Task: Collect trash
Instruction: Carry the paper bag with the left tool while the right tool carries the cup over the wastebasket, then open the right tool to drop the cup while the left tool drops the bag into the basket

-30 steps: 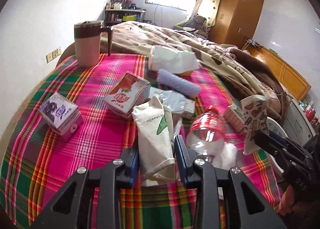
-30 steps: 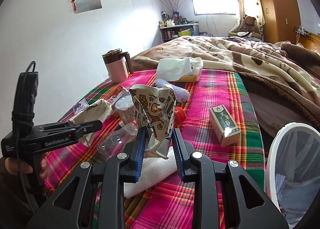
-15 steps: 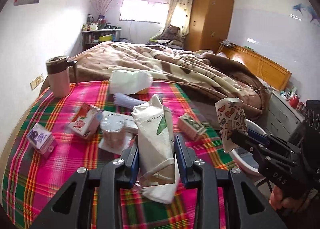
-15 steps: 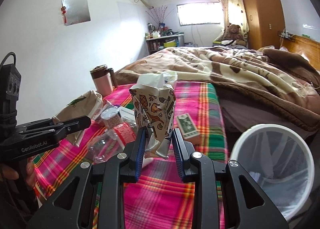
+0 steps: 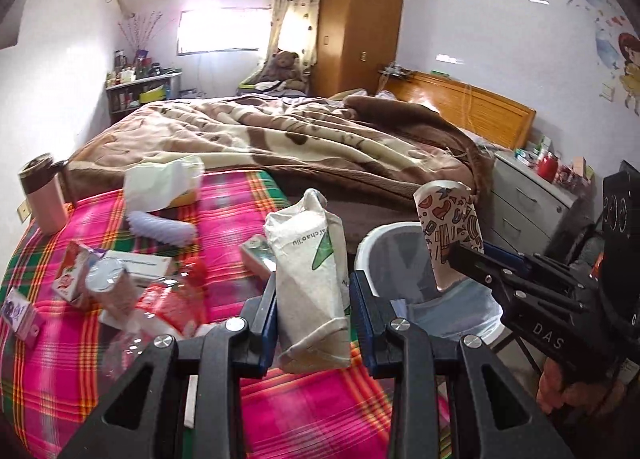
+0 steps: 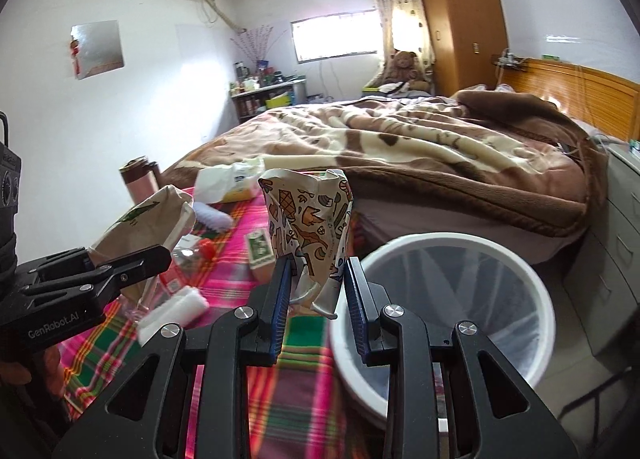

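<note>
Trash bin (image 6: 440,247) rim whole, right view only

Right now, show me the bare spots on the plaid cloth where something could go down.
Bare plaid cloth lies at the near left corner, and again between the pink mug and the tissue pack. The middle is crowded: red carton, foil-lidded cup, clear bottle.

A table under a pink, green and yellow plaid cloth (image 5: 120,359) carries the clutter: a pink tumbler (image 5: 42,195) upright at its far corner; a tissue pack (image 5: 160,185) near the bed (image 5: 300,139); a ribbed lilac roll (image 5: 160,227); small cartons (image 5: 72,275) (one green (image 6: 260,249)); a clear bottle (image 5: 160,311), blurred; a white bin (image 6: 460,299) stands on the floor just beside it.
</note>
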Demonstrator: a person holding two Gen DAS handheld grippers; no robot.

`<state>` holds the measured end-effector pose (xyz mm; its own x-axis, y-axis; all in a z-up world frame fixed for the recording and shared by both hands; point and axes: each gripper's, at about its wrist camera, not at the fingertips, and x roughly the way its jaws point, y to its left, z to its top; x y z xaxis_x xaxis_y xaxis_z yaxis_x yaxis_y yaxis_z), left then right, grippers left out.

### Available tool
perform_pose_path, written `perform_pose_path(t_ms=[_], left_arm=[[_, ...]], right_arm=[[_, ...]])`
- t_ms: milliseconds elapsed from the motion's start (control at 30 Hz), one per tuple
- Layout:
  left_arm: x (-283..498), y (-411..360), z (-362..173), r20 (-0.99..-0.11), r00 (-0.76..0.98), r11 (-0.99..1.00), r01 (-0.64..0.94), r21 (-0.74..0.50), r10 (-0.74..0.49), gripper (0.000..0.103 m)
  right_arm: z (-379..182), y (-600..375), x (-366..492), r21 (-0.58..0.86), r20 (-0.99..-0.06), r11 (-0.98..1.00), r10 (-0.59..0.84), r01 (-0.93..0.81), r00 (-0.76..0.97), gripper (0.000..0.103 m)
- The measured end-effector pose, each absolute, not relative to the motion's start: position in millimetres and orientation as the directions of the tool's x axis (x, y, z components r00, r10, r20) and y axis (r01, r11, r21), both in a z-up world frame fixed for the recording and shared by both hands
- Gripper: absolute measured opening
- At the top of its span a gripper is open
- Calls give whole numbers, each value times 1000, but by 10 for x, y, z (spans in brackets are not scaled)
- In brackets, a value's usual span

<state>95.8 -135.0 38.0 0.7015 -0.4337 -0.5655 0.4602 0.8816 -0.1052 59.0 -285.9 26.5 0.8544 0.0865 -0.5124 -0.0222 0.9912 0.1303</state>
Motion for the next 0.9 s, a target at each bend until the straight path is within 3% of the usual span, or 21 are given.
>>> perform_pose_path(t_ms=[400, 733, 900], left_arm=[[905, -2068, 286, -571, 626, 812, 568, -134, -531, 38], [972, -2495, 100, -615, 584, 794, 596, -118, -530, 40], [992, -2609, 42, -632, 569, 790, 601, -116, -526, 49]], right_arm=[[147, -3375, 555, 125, -553, 983, -41, 131, 832, 29], [-47, -3655, 529, 120, -620, 969, -96, 215, 779, 29], [-110, -3777, 536, 121, -640, 963, -110, 242, 760, 30]])
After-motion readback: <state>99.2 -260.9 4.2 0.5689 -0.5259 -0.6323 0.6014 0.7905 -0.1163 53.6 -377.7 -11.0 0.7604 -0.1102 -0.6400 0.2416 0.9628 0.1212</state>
